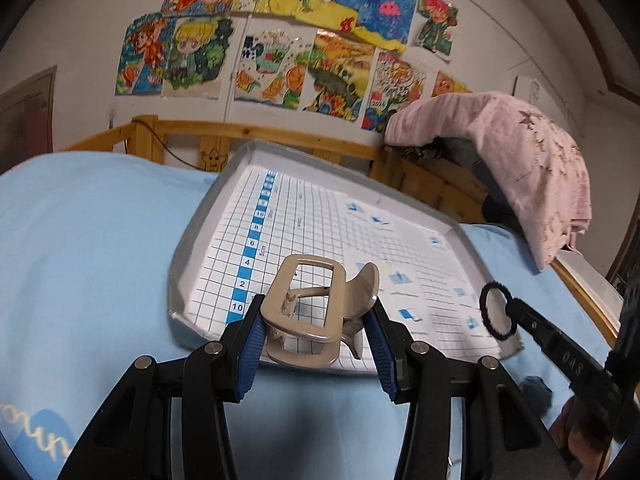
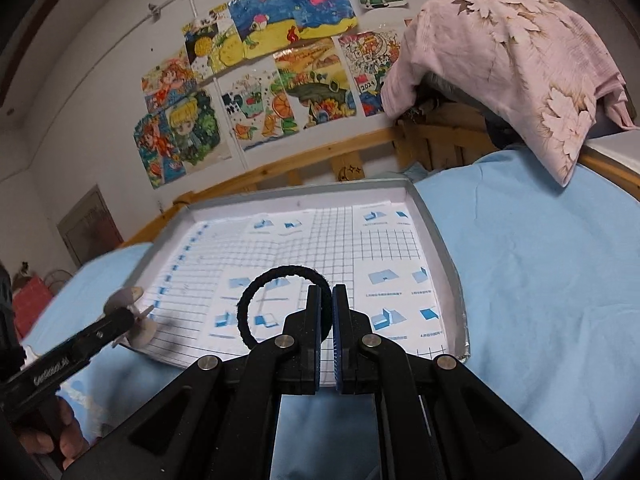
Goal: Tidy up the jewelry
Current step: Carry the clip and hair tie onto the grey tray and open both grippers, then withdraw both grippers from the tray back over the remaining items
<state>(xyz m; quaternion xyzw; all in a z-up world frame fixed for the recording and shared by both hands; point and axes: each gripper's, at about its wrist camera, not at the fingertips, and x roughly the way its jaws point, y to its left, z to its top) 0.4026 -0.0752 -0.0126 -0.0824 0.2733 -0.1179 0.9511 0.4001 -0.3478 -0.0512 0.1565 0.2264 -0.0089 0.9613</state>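
Hair claw [image 1: 320, 312] sits clamped between left jaws; right jaws pinch black hair tie [image 2: 280, 304].

I saw a bed [image 2: 520, 280] covered with a light blue sheet [image 1: 100, 240], framed by a wooden rail [image 1: 240, 130]. A shallow grey tray [image 2: 436, 224], lined with blue-gridded printed paper [image 2: 280, 248], lay directly on the sheet. A pink floral cloth [image 2: 520, 64] draped over the bed's far corner.

Both wrist cameras sit close behind their claws, angled slightly downward across the bed [image 1: 80, 240], sharing the tray [image 1: 192, 240] ahead and the drawings [image 2: 248, 92] beyond.
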